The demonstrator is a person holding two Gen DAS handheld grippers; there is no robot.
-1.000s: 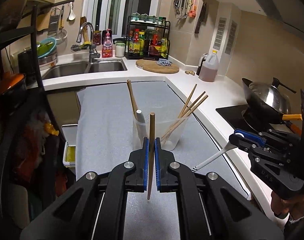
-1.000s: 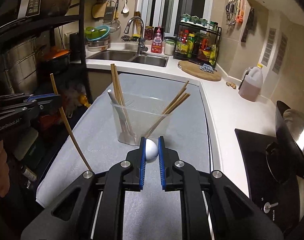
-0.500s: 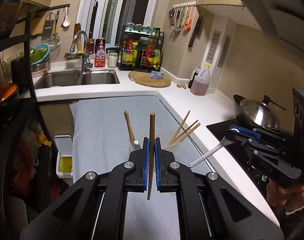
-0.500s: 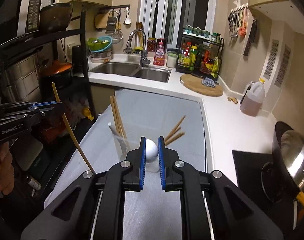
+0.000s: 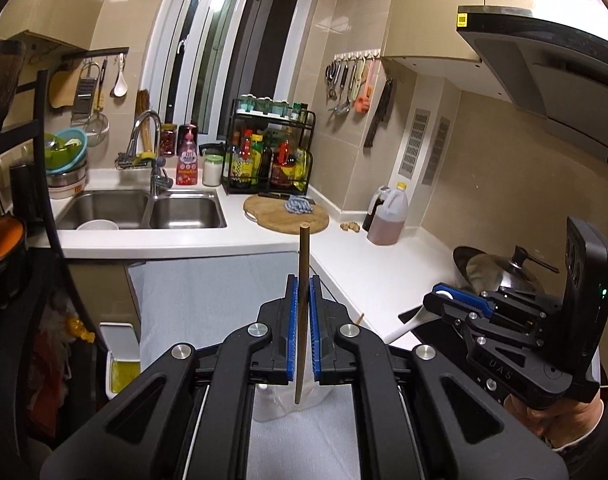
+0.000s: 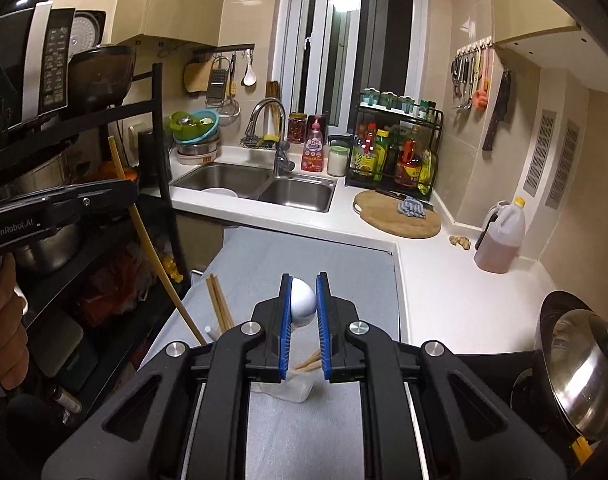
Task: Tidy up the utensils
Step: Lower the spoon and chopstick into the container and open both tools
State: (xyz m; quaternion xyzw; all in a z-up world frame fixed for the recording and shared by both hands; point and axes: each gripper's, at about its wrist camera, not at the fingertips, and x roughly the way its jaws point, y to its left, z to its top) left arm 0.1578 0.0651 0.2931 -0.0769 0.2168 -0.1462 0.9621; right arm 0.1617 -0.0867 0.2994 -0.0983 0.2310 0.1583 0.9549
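While above the cup (image 6: 282,390): left tool (image 5: 302,332) clamping chopstick (image 5: 302,320); right tool (image 6: 304,332) pinching white spoon (image 6: 302,306).

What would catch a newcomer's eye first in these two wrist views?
Dead centre of the left view, the left gripper pinches a brown chopstick upright. In the right view, the right gripper clamps a white spoon above the clear cup on the grey mat.

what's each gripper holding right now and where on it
Left gripper is shut on a wooden chopstick, clamped around mid-length. Right gripper is shut on a white spoon, pinched at its bowl.
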